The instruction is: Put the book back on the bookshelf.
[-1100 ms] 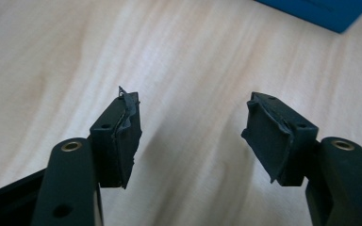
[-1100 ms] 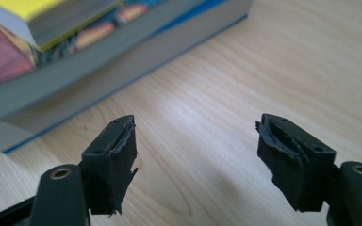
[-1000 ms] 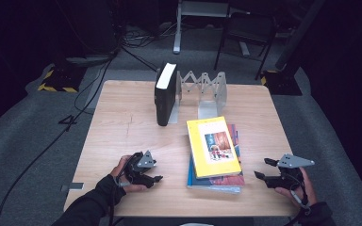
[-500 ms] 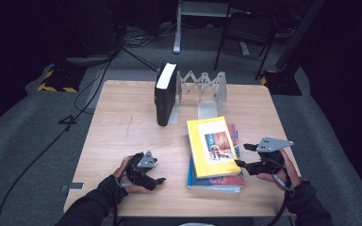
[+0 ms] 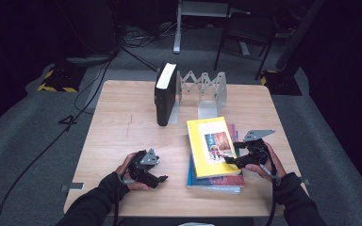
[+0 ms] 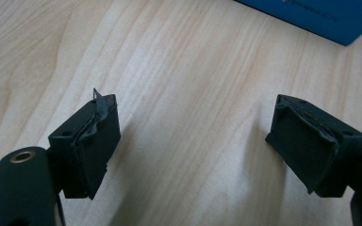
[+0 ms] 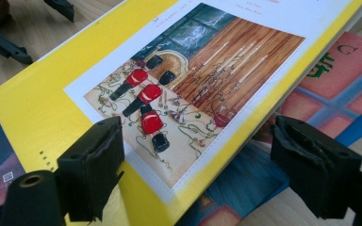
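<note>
Yellow book (image 7: 122, 94): atop the flat stack, its edge bracketed by the wide-open right gripper (image 7: 198, 165); not yet gripped. Left gripper (image 6: 195, 141): agape, empty. Black book (image 5: 165, 94) already racked; stack outstanding.

Table (image 5: 122, 122) is lit brightly from above w/ surroundings left near black. Soft shadows are cast beneath the jaws in both gripper views; nearest jaw parts are slightly blurred.
</note>
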`<state>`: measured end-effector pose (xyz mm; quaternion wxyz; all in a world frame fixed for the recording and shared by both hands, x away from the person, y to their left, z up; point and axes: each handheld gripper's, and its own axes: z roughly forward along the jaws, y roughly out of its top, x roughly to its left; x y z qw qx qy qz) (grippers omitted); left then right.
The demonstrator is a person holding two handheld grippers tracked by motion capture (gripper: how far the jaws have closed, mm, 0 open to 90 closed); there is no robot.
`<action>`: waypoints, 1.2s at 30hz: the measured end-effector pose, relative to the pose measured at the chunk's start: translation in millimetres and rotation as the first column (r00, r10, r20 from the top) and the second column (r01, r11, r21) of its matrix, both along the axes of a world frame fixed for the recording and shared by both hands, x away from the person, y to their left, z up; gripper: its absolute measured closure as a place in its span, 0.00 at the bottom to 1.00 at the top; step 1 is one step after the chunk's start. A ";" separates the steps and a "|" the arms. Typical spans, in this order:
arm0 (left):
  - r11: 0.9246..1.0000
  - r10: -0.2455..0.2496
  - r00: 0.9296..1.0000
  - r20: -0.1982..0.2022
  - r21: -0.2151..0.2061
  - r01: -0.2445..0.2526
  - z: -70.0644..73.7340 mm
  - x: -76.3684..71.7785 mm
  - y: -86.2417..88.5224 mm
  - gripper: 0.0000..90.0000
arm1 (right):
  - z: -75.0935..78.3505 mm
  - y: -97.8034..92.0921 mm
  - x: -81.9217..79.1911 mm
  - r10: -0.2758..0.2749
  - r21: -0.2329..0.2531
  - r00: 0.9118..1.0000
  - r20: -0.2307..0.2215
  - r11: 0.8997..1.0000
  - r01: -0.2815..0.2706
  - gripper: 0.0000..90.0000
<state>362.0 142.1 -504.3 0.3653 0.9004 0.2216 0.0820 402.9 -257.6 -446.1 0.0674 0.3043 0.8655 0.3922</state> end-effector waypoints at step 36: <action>0.999 0.021 0.994 0.103 -0.040 -0.016 18.8 114.2 -73.8 0.36 | 6.3 12.6 10.1 0.086 -0.053 0.996 0.007 0.995 -0.086 0.23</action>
